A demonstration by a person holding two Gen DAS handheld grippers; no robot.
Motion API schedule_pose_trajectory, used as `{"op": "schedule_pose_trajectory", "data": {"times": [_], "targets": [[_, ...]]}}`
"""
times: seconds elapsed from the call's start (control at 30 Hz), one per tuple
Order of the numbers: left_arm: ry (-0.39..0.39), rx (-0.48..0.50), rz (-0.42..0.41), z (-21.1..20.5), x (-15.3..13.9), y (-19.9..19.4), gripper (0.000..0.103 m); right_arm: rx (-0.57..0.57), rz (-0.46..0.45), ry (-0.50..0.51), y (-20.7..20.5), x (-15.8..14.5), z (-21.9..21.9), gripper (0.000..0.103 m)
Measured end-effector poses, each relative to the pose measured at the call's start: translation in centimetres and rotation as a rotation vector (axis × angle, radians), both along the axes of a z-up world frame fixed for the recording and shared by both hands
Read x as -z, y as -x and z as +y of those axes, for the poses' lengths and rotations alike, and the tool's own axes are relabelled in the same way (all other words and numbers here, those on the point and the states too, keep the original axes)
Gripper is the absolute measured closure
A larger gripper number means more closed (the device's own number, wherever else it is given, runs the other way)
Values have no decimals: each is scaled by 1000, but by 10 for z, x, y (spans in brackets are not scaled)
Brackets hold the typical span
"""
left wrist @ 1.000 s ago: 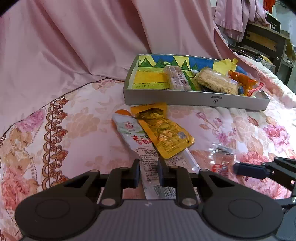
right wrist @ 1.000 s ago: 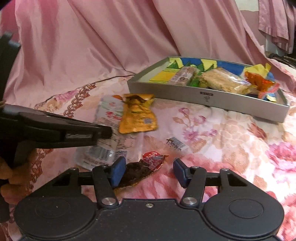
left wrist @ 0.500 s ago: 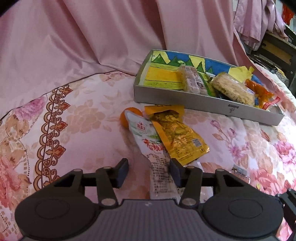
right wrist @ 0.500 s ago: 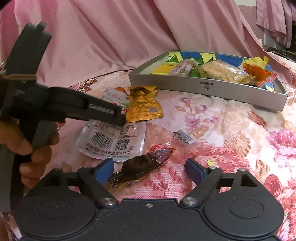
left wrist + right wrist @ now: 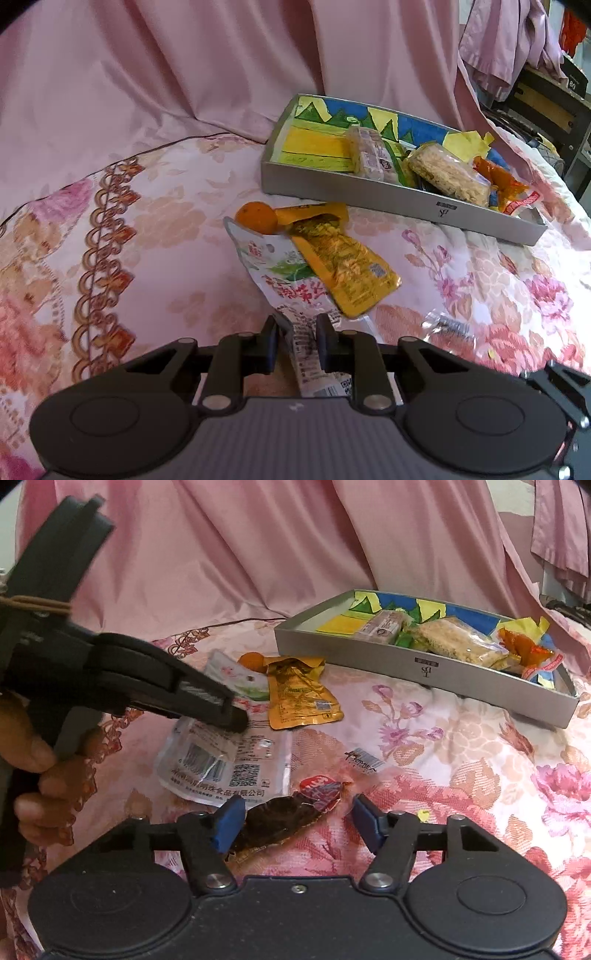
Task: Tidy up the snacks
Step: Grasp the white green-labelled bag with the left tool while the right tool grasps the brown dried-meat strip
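Left gripper (image 5: pixel 297 341) just closed on white packet (image 5: pixel 291 291) edge; right gripper (image 5: pixel 295 821) narrowing, unclamped around brown snack (image 5: pixel 280 821).

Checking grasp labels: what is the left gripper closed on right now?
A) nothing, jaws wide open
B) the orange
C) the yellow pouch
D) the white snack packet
D: in the left wrist view the left gripper has just closed, with its pads pinching the near end of the white snack packet; the yellow pouch and orange lie beyond it.
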State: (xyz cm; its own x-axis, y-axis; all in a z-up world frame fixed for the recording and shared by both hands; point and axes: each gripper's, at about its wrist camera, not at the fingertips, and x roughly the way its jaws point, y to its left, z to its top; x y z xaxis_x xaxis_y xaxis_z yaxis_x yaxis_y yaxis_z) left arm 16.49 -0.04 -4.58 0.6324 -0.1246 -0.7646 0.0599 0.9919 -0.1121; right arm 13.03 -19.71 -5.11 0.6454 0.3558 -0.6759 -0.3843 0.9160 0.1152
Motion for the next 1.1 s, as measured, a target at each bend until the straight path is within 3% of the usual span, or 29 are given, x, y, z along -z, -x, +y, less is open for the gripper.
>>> {"op": "schedule_pose_trajectory", "data": {"times": [0.2,0.3,0.43,0.47,0.53,0.63,0.73,1.1], "targets": [[7,-24,-8,10,-1,19,81,17,12,10,5,0,-9,35],[-2,-33,-23,8,0,28,81,58,80,-107,0,3,-25,23],[12,-23,-19,7,0,34,81,102,141,-239,-4,4,-40,22],[14,-21,-17,7,0,35,81,105,148,-256,-4,4,-42,24],[19,-18,-10,9,0,37,81,102,142,-254,-2,2,-41,42],[29,-25,-3,10,1,40,81,79,122,-217,0,0,-36,57],[29,-30,-2,9,2,41,81,77,123,-234,-2,1,-37,63],[32,-26,4,6,2,45,81,50,167,-224,5,2,-31,44]]}}
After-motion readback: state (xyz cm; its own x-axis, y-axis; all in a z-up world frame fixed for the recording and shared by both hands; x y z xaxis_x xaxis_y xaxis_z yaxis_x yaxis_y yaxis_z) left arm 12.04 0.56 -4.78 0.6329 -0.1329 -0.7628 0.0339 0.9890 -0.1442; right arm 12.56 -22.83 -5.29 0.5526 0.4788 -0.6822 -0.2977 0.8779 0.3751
